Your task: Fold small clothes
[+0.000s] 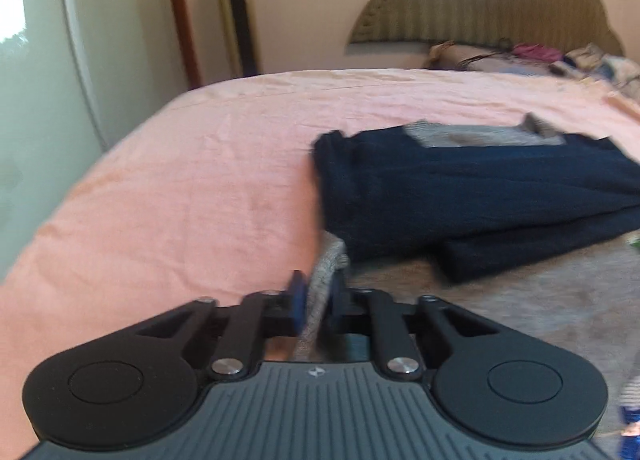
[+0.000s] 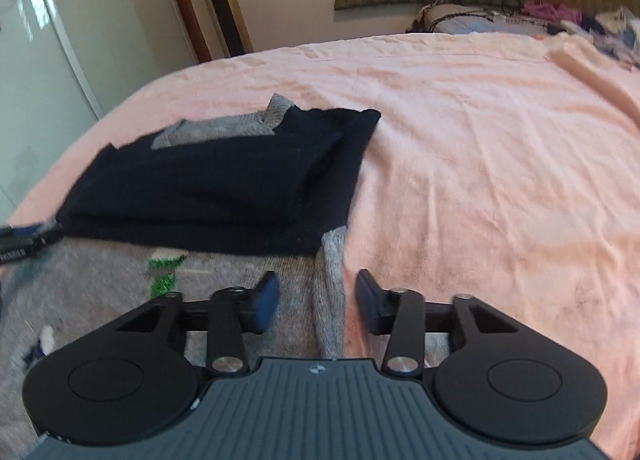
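I see a grey knit sweater [image 2: 100,300] with navy sleeves [image 2: 224,180] lying flat on the pink bed [image 2: 480,140]. Both sleeves are folded across its chest. A green motif [image 2: 164,272] shows on the front.

No readable words, brand names or numbers are found in either view. A small white emblem, without letters, is stamped at the top centre of the ribbed grey body of the left gripper [image 1: 318,292], and the same mark is seen on the right gripper [image 2: 316,294]. White lettering is printed on a dark object [image 2: 24,242] at the left edge of the right wrist view, but it is too blurred to be read. A dark display panel is set near the top of the gold tower fan [image 1: 236,8] by the wall; nothing on it can be made out.
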{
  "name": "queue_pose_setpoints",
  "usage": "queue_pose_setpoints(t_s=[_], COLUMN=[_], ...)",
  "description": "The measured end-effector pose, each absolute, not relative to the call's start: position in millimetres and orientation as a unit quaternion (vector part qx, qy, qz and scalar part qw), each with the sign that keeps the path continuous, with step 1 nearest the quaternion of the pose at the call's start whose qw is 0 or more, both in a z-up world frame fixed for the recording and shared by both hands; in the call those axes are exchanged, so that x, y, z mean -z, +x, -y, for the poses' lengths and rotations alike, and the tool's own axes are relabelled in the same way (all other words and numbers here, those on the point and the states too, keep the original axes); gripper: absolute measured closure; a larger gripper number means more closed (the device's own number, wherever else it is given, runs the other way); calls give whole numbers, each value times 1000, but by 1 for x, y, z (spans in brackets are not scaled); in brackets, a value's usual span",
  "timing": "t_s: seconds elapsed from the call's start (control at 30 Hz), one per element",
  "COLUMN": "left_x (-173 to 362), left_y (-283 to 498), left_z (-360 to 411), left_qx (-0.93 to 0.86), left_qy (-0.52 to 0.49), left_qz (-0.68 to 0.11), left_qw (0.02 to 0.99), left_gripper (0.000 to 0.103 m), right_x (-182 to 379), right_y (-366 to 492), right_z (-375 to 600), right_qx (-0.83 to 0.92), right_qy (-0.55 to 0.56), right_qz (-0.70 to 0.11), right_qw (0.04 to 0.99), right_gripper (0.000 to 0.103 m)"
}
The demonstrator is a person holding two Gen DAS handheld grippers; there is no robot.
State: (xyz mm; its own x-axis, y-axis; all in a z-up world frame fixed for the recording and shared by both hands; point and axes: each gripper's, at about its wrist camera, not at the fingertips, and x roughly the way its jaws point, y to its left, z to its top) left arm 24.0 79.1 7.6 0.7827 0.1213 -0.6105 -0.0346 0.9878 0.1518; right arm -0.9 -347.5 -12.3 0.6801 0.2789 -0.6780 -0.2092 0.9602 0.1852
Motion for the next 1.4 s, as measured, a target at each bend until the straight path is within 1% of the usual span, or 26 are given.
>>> queue_pose_setpoints(t_s=[0.03, 0.07, 0.13, 0.2, 0.23, 0.27, 0.33, 0.37, 0.43, 0.5, 0.53, 0.57, 0.6, 0.63, 0.83, 0.9, 0.93, 1.0, 1.03, 1.07, 1.17, 1.23, 1.3, 1.33, 1.37, 1.4], left_x=[-6, -5, -9, -14, -16, -18, -20, -20, -18, -15, -15, -14, -13, -14, -16, -16, -16, -14, -12, -9, -1, 2, 2, 3, 5, 5], left_y=[25, 24, 16, 3, -6, -15, -37, -51, -72, -85, -86, -84, -80, -77, -79, -87, -93, -111, -121, -131, -150, -154, -154, -152, -149, -150], left_z=[-82, -85, -82, -83, -86, -91, -105, -112, -124, -123, -117, -112, -109, -112, -135, -138, -142, -152, -157, -161, -165, -165, -162, -160, -159, -159], left_qx=[-40, -32, -31, -16, -6, 2, 23, 38, 63, 75, 71, 59, 45, 44, 30, 45, 57, 92, 111, 128, 157, 163, 147, 136, 123, 113], left_qy=[76, 83, 91, 65, 45, 20, -44, -82, -149, -184, -171, -151, -136, -136, -140, -163, -184, -240, -266, -295, -345, -359, -352, -343, -333, -321], left_qz=[-325, -323, -328, -342, -352, -362, -380, -384, -384, -379, -376, -378, -384, -386, -396, -402, -405, -406, -404, -401, -401, -396, -400, -413, -429, -434], left_qw=[942, 942, 940, 937, 935, 932, 924, 919, 909, 904, 908, 912, 912, 911, 907, 900, 894, 877, 868, 858, 834, 829, 833, 832, 831, 834], left_gripper=[93, 93, 93, 93, 92, 90, 78, 63, 48, 49, 54, 86, 96, 97, 96, 92, 80, 54, 35, 26, 26, 27, 47, 81, 97, 98], right_x=[13, 14, 16, 16, 14, 11, 8, 8, 14, 20, 22, 25, 28, 31, 26, 33, 34, 35, 36, 37, 41, 43, 43, 43, 44, 45], right_y=[2, 5, 4, -4, -9, -17, -38, -49, -71, -88, -92, -93, -91, -90, -96, -99, -103, -115, -124, -134, -161, -172, -178, -178, -178, -177], right_z=[357, 368, 380, 376, 375, 374, 374, 375, 382, 390, 391, 391, 388, 385, 409, 408, 408, 412, 414, 414, 408, 400, 393, 390, 389, 386], right_qx=[-132, -129, -133, -134, -137, -147, -171, -176, -191, -209, -212, -212, -207, -202, -167, -181, -181, -205, -228, -251, -291, -305, -310, -305, -297, -288], right_qy=[61, 86, 118, 123, 130, 145, 168, 174, 214, 257, 272, 277, 276, 267, 258, 275, 287, 328, 351, 366, 380, 381, 379, 375, 370, 359], right_qz=[-382, -385, -389, -388, -390, -394, -393, -397, -401, -396, -397, -403, -416, -425, -416, -418, -419, -427, -424, -422, -437, -445, -448, -450, -459, -471], right_qw=[913, 910, 904, 904, 901, 896, 888, 884, 870, 856, 851, 846, 841, 841, 856, 847, 842, 817, 803, 790, 762, 751, 748, 751, 751, 752], right_gripper=[96, 99, 99, 92, 77, 53, 25, 24, 25, 29, 37, 62, 82, 97, 98, 97, 95, 75, 53, 38, 36, 38, 41, 51, 83, 91])
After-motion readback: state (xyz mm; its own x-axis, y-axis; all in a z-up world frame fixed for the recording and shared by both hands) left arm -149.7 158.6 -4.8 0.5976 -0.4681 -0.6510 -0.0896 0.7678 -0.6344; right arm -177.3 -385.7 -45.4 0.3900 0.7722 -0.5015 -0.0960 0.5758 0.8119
